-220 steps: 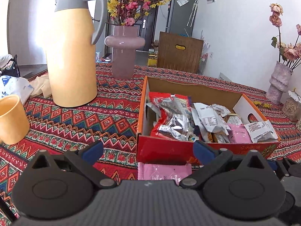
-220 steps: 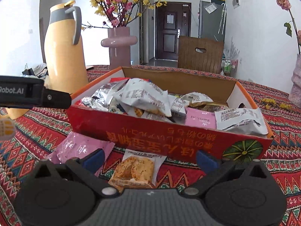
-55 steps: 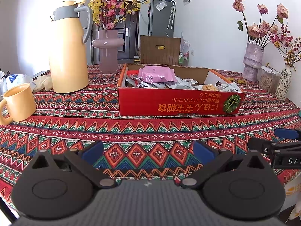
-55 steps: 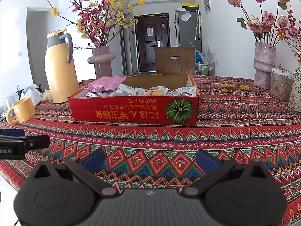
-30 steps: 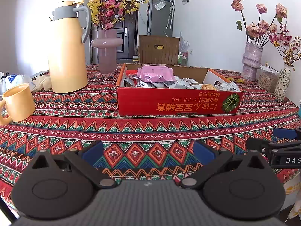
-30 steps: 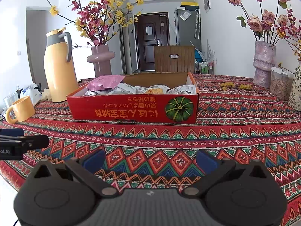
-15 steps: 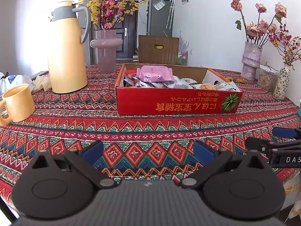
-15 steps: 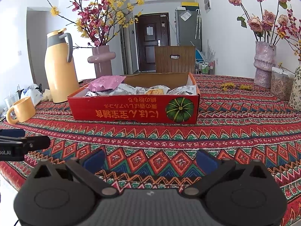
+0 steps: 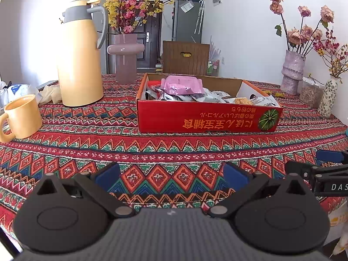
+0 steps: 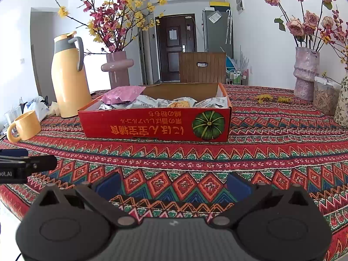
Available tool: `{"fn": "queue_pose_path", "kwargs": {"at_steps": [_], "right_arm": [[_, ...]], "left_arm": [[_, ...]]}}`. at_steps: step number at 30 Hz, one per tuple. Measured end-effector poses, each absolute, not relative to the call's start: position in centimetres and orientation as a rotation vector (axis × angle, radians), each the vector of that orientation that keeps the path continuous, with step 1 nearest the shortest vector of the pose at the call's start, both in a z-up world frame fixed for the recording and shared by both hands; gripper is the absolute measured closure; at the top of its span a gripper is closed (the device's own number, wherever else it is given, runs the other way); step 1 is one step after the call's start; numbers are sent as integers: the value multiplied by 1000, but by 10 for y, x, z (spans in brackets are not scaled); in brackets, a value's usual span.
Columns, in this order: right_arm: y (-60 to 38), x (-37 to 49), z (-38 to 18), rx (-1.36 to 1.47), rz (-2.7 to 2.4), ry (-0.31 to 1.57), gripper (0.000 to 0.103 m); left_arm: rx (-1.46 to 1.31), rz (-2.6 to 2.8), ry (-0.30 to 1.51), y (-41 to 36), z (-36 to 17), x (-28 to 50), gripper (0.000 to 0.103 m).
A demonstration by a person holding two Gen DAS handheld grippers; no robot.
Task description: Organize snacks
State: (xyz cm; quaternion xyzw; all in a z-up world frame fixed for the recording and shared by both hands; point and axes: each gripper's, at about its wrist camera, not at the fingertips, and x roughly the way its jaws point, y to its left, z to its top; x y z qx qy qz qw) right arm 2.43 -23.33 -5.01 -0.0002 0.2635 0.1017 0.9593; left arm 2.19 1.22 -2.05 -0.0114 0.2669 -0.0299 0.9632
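Snacks (image 9: 184, 87) in red box (image 9: 195, 117), both grippers' jaws apart, empty.

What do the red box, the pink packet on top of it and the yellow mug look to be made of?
Red box: printed cardboard, matte; the inner walls are bare brown board. Pink packet: thin plastic film, slightly glossy, with creases. Yellow mug: probably glazed ceramic, thick-walled with a soft sheen, though plastic cannot be ruled out.

Wrapped snack packets (image 9: 195, 95) lie in the red cardboard box (image 9: 206, 117) at twelve o'clock; yellow thermos jug (image 9: 79, 54) and yellow mug (image 9: 21, 116) stand at ten o'clock.
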Motion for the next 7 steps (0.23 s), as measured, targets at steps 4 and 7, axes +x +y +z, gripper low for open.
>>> {"fn": "queue_pose_path", "kwargs": {"at_steps": [4, 7], "right_arm": [[-233, 24, -50, -1, 206, 535, 0], [-233, 24, -50, -1, 206, 535, 0]], "left_arm": [[-24, -61, 543, 11, -21, 22, 0], [-30, -62, 548, 13, -22, 23, 0]]}}
